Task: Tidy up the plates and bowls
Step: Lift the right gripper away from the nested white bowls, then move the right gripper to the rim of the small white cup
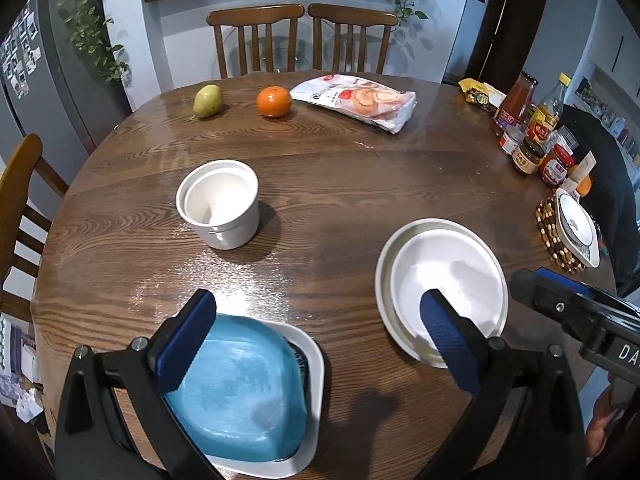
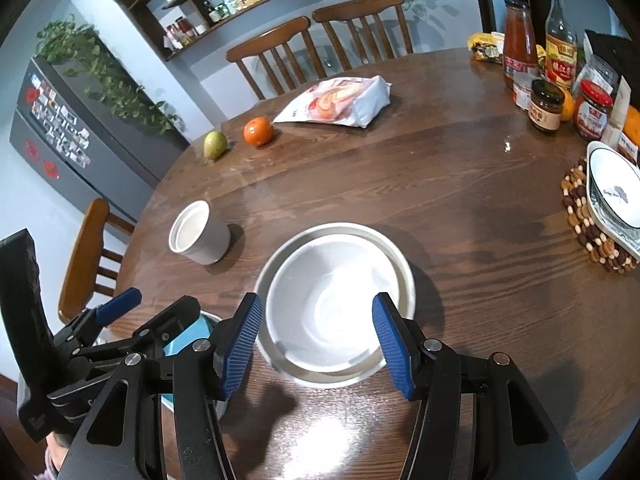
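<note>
A blue square bowl (image 1: pixel 240 392) sits on a white square plate (image 1: pixel 312 364) at the near table edge; a part of it shows in the right wrist view (image 2: pixel 188 338). Two stacked white round bowls (image 1: pixel 444 288) stand to the right, also in the right wrist view (image 2: pixel 334 304). Two nested white cups (image 1: pixel 219 203) stand at mid table, seen in the right wrist view (image 2: pixel 199 232) too. My left gripper (image 1: pixel 316 332) is open above the table, its left finger over the blue bowl. My right gripper (image 2: pixel 318 336) is open, just above the white bowls' near rim.
A pear (image 1: pixel 207 101), an orange (image 1: pixel 273 101) and a snack bag (image 1: pixel 356 98) lie at the far side. Jars and bottles (image 1: pixel 532 136) crowd the right edge. A patterned bowl (image 2: pixel 614 188) sits on a beaded trivet (image 2: pixel 588 220). Chairs (image 1: pixel 300 36) stand beyond the table.
</note>
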{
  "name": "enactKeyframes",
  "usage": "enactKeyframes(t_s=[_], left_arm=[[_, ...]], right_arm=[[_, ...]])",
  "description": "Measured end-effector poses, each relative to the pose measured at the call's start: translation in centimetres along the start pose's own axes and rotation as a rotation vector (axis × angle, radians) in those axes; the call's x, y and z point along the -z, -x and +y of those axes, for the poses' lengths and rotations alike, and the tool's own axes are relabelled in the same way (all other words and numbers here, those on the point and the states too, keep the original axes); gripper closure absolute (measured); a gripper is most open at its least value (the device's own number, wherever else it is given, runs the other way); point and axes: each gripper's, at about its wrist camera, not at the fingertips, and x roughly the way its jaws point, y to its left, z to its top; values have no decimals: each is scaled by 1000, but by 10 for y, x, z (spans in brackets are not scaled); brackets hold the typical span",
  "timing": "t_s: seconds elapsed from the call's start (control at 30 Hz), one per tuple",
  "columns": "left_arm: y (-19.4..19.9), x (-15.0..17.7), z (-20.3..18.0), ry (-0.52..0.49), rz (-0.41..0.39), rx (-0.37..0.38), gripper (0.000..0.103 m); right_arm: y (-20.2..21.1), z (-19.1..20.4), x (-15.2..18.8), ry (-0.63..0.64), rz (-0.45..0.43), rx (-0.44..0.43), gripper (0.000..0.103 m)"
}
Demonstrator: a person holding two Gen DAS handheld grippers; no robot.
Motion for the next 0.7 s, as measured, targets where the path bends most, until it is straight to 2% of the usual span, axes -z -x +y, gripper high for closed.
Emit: enactKeyframes(t_s=[0.7], left_arm=[[13,-4,51,35,-33,-6,1]], right_arm=[[-12,49,5,47,5,-12,45]])
